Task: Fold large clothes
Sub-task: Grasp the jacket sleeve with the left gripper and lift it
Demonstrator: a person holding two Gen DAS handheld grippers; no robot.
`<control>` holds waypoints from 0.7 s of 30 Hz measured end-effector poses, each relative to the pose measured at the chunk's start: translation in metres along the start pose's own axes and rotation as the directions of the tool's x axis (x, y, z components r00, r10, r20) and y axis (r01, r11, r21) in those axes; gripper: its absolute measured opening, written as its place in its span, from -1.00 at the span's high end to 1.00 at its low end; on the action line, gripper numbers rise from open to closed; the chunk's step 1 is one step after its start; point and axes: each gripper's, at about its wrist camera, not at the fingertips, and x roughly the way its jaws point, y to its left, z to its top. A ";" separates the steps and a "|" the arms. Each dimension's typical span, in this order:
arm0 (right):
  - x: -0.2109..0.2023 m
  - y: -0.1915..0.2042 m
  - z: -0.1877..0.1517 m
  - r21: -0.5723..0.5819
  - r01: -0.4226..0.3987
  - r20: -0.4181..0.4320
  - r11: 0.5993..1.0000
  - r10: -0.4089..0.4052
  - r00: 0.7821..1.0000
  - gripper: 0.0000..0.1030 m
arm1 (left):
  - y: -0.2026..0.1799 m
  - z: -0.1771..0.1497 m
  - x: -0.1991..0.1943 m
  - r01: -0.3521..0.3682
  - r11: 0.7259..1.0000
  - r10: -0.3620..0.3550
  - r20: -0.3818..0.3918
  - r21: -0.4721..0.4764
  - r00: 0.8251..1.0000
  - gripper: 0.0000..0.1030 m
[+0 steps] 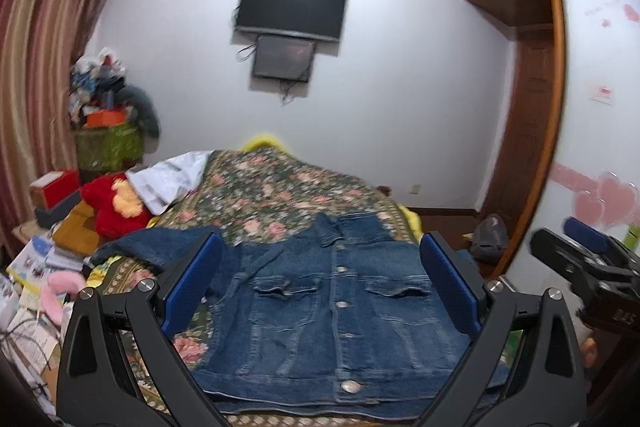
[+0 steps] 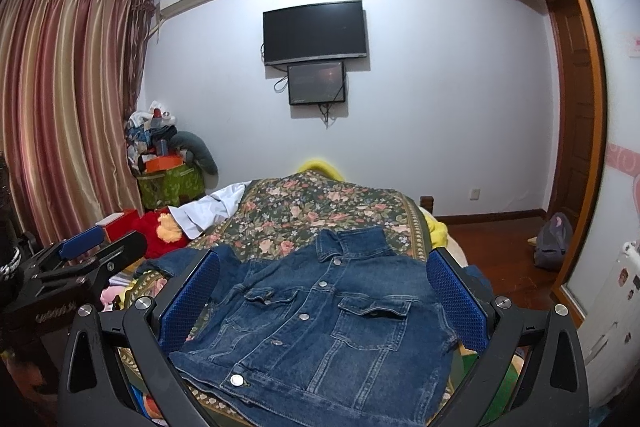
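A blue denim jacket (image 1: 332, 311) lies flat, front up and buttoned, on the floral bedspread (image 1: 272, 195), collar toward the far wall. Its left sleeve (image 1: 156, 247) stretches out to the left. My left gripper (image 1: 320, 259) is open and empty, hovering above the jacket's near hem. My right gripper (image 2: 322, 273) is open and empty too, above the same jacket (image 2: 320, 331). The right gripper shows at the right edge of the left wrist view (image 1: 588, 255), and the left gripper at the left edge of the right wrist view (image 2: 88, 251).
A red plush toy (image 1: 116, 203) and a white cloth (image 1: 168, 179) lie at the bed's far left. Boxes and papers (image 1: 32, 291) crowd the left side. A wooden door (image 2: 572, 131) and a grey bag (image 2: 554, 241) are at the right.
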 end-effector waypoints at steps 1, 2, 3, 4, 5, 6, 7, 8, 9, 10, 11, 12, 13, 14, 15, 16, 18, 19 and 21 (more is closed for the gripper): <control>0.008 0.002 0.000 -0.003 -0.001 -0.006 1.000 0.001 1.000 -1.00 | 0.006 0.001 0.006 -0.005 1.000 0.005 -0.010 -0.010 1.000 -0.94; 0.015 0.003 0.001 -0.005 -0.002 -0.014 1.000 0.002 1.000 -1.00 | 0.014 0.003 0.015 -0.013 1.000 0.012 -0.027 -0.022 1.000 -0.94; 0.025 0.004 0.002 -0.008 -0.003 -0.022 1.000 0.003 1.000 -1.00 | 0.024 0.005 0.024 -0.027 0.999 0.026 -0.042 -0.031 0.999 -0.94; 0.034 0.006 0.002 -0.009 -0.003 -0.029 1.000 0.002 1.000 -1.00 | 0.031 0.007 0.030 -0.038 0.999 0.037 -0.049 -0.037 0.998 -0.94; 0.043 0.007 0.003 -0.013 -0.002 -0.037 1.000 0.002 0.999 -1.00 | 0.042 0.009 0.039 -0.057 0.997 0.054 -0.064 -0.047 0.997 -0.94; 0.053 0.009 0.004 -0.018 -0.006 -0.046 1.000 0.005 0.999 -1.00 | 0.053 0.012 0.047 -0.073 0.996 0.068 -0.079 -0.059 0.995 -0.94; 0.063 0.011 0.005 -0.023 -0.009 -0.058 1.000 0.008 0.998 -1.00 | 0.063 0.013 0.055 -0.086 0.994 0.079 -0.092 -0.069 0.993 -0.94; 0.074 0.014 0.005 -0.026 -0.012 -0.069 1.000 0.010 0.998 -1.00 | 0.078 0.016 0.067 -0.117 0.990 0.108 -0.115 -0.082 0.988 -0.94; 0.086 0.016 0.006 -0.027 -0.019 -0.081 0.999 0.017 0.997 -1.00 | 0.089 0.017 0.075 -0.142 0.986 0.130 -0.132 -0.088 0.983 -0.94; 0.097 0.018 0.006 -0.028 -0.024 -0.092 0.999 0.021 0.996 -1.00 | 0.102 0.018 0.085 -0.175 0.980 0.160 -0.156 -0.091 0.975 -0.94; 0.108 0.020 0.007 -0.030 -0.024 -0.103 0.999 0.021 0.994 -1.00 | 0.115 0.020 0.095 -0.205 0.974 0.186 -0.177 -0.095 0.966 -0.94; 0.120 0.022 0.008 -0.033 -0.028 -0.113 0.999 0.024 0.993 -1.00 | 0.127 0.021 0.104 -0.229 0.968 0.207 -0.192 -0.098 0.959 -0.94; 0.133 0.025 0.008 -0.036 -0.031 -0.123 0.999 0.026 0.992 -1.00 | 0.137 0.021 0.111 -0.251 0.963 0.227 -0.208 -0.098 0.951 -0.94; 0.147 0.028 0.009 -0.039 -0.028 -0.136 0.999 0.022 0.990 -1.00 | 0.152 0.020 0.123 -0.292 0.952 0.263 -0.237 -0.096 0.935 -0.94; 0.158 0.029 0.009 -0.042 -0.029 -0.145 0.999 0.022 0.989 -1.00 | 0.165 0.019 0.133 -0.319 0.943 0.287 -0.260 -0.091 0.922 -0.94; 0.173 0.031 0.010 -0.044 -0.030 -0.159 0.999 0.023 0.987 -1.00 | 0.176 0.017 0.142 -0.338 0.937 0.303 -0.283 -0.085 0.910 -0.94; 0.202 0.036 0.010 -0.051 -0.037 -0.196 0.998 0.027 0.980 -1.00 | 0.200 0.011 0.157 -0.371 0.924 0.327 -0.317 -0.091 0.890 -0.94; 0.218 0.038 0.009 -0.055 -0.049 -0.215 0.997 0.036 0.976 -1.00 | 0.210 0.007 0.164 -0.387 0.917 0.336 -0.335 -0.099 0.880 -0.94; 0.253 0.043 0.005 -0.058 -0.068 -0.262 0.996 0.051 0.964 -1.00 | 0.232 -0.005 0.182 -0.402 0.905 0.327 -0.382 -0.136 0.864 -0.94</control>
